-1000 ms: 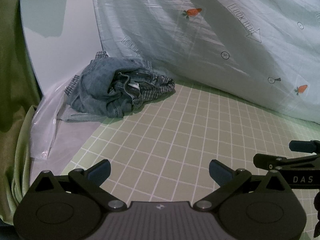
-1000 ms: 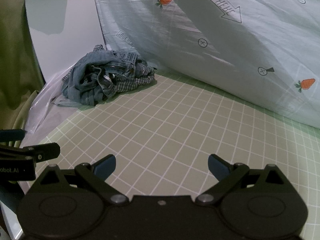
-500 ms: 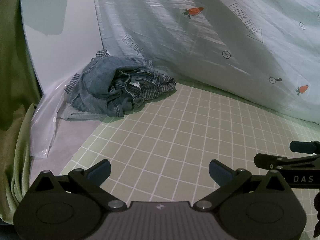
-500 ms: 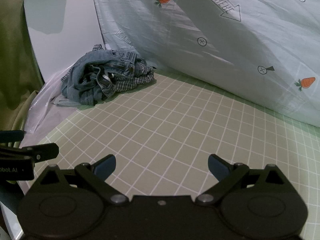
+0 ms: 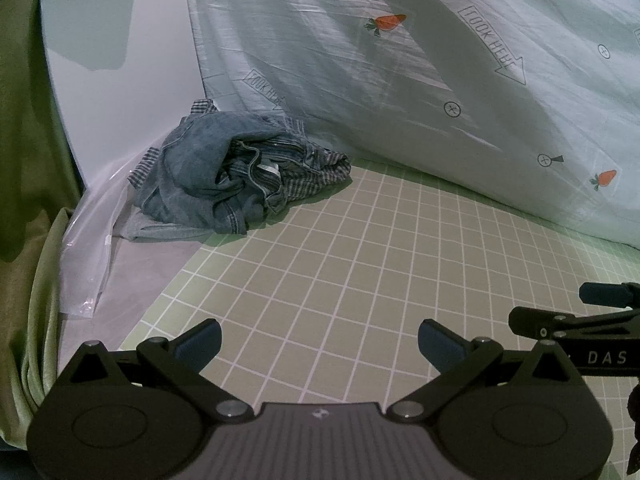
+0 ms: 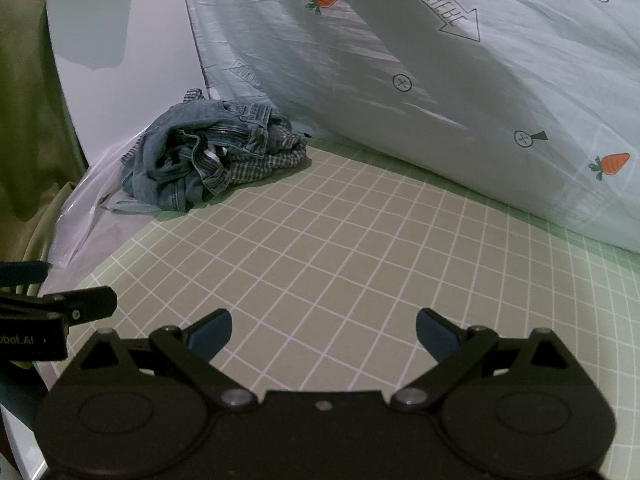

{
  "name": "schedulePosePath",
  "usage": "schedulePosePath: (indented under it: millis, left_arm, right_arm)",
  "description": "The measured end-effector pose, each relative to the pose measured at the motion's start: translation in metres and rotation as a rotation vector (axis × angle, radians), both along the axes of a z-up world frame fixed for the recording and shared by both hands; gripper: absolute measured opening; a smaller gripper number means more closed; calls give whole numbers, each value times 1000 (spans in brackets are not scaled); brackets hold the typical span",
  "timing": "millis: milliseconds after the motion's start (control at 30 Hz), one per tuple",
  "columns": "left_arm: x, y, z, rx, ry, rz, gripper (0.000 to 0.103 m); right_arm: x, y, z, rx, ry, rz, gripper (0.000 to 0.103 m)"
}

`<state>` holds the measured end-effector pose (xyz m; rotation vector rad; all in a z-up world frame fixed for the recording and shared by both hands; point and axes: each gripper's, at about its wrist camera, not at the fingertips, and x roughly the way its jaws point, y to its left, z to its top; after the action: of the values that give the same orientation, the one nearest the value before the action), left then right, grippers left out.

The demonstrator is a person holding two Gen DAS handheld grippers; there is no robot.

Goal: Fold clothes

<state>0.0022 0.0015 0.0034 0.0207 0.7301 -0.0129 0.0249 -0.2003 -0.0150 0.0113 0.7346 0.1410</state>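
A crumpled heap of clothes (image 5: 236,176), blue denim jeans over a checked garment, lies at the far left of the checked green mat (image 5: 340,264). The same clothes heap (image 6: 208,156) shows in the right wrist view on the mat (image 6: 340,256). My left gripper (image 5: 319,340) hovers open over the mat, well short of the heap, nothing between its fingers. My right gripper (image 6: 323,330) is open too and holds nothing. Each gripper's side shows at the edge of the other's view.
A pale quilt (image 5: 420,80) printed with carrots and arrows rises along the back of the mat. A clear plastic bag (image 5: 96,256) lies left of the heap. A white panel (image 5: 116,60) and green fabric (image 5: 24,160) stand at the left.
Both views have shifted slightly toward the clothes heap, which sits a little lower and larger in frame. Both grippers stay open and empty.
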Motion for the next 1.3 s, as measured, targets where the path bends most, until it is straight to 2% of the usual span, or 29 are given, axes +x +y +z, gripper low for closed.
schedulePosePath:
  millis: [567,800,1100,1300]
  left_arm:
    - [0,3,1,-17,1,4,103]
    - [17,7,2,-27,-1,22,103]
    - [63,33,6,-87,9,73,103]
    - [113,69,18,-88,-28,124,102]
  right_arm:
    - [-2,-2,-1,-5,7,-3,100]
    - [5,-3,0,-13,-5,-18,100]
    - [52,-2,9,-3,-32,-42,100]
    - [113,18,30,-31,-85,-1,100]
